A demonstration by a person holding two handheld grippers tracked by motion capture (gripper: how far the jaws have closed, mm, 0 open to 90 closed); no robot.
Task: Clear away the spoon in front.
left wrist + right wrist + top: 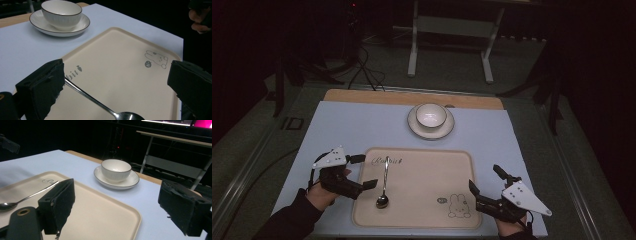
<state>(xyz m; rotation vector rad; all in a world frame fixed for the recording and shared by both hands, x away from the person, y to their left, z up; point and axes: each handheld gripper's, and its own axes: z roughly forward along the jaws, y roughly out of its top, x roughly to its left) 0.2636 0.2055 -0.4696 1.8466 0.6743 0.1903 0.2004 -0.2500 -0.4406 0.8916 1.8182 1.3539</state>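
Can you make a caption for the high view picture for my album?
Two open claws, left claw and right claw, wait beside a tray holding a spoon.

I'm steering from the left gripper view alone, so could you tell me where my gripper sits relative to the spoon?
Observer: In the high view, the left gripper is open at the left edge of the tray, with the spoon lying just to its right, untouched.
Operator: Thank you. Which way does the spoon point?
Observer: Its bowl lies toward the person, and its handle runs away toward the bowl on the saucer.
Operator: And where is the right gripper?
Observer: The right gripper is open too, at the tray's right edge near the rabbit drawing, holding nothing.
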